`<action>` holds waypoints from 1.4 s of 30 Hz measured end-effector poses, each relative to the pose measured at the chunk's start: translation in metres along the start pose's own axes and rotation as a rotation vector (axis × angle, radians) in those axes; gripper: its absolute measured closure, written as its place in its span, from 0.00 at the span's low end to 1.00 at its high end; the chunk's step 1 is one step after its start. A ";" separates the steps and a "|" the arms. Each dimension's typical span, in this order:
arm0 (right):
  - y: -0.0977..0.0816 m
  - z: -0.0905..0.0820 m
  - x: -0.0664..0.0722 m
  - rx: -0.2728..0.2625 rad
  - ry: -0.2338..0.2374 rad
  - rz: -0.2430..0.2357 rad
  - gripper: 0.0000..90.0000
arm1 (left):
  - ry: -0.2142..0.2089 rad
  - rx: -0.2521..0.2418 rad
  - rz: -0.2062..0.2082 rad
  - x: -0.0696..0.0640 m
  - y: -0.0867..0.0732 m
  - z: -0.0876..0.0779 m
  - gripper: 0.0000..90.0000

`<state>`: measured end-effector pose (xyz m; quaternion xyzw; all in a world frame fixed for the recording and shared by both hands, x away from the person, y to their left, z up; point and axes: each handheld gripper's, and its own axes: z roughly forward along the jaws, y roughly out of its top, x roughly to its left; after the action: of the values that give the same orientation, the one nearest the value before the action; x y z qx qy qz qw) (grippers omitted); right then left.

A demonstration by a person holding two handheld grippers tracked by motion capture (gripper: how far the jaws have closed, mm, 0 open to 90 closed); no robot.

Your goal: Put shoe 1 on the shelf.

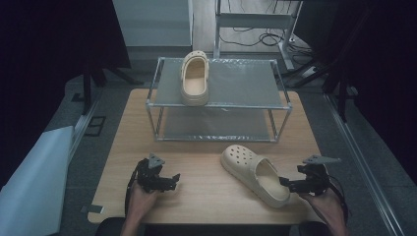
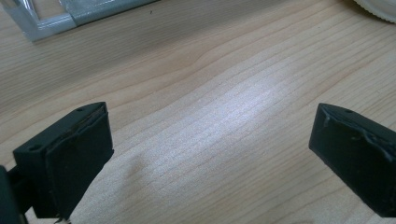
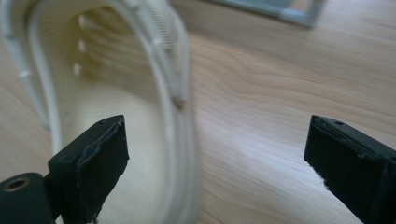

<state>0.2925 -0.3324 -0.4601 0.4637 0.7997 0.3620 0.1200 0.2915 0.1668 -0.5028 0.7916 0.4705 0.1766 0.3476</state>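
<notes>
One cream clog (image 1: 194,78) rests on the top shelf of a small metal rack (image 1: 280,104), toe pointing away. A second cream clog (image 1: 254,173) lies on the wooden table (image 1: 206,196) in front of the rack, toe toward the rack. My right gripper (image 1: 289,184) is open beside that clog's heel; in the right gripper view the clog's side wall (image 3: 180,112) runs up between the jaws, nearer the left one. My left gripper (image 1: 171,180) is open over bare wood at the front left, with nothing between its jaws (image 2: 212,154).
The rack's lower shelf (image 1: 216,125) holds nothing. A pale sheet (image 1: 34,182) leans off the table's left side. Cables (image 1: 265,37) and a metal frame stand on the floor behind. Bare tabletop lies between the two grippers.
</notes>
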 end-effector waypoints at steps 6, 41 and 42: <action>0.014 0.019 0.012 0.018 0.007 -0.060 0.17 | -0.003 0.005 0.002 0.000 0.000 0.001 0.00; 0.046 0.062 0.008 0.121 0.062 0.088 0.86 | 0.011 0.032 0.007 -0.002 0.000 0.005 0.00; 0.046 0.062 0.007 0.118 0.068 0.100 0.86 | 0.011 0.032 0.007 -0.002 0.000 0.005 0.00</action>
<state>0.3516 -0.2836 -0.4711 0.4970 0.7990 0.3352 0.0469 0.2938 0.1631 -0.5065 0.7977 0.4723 0.1748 0.3317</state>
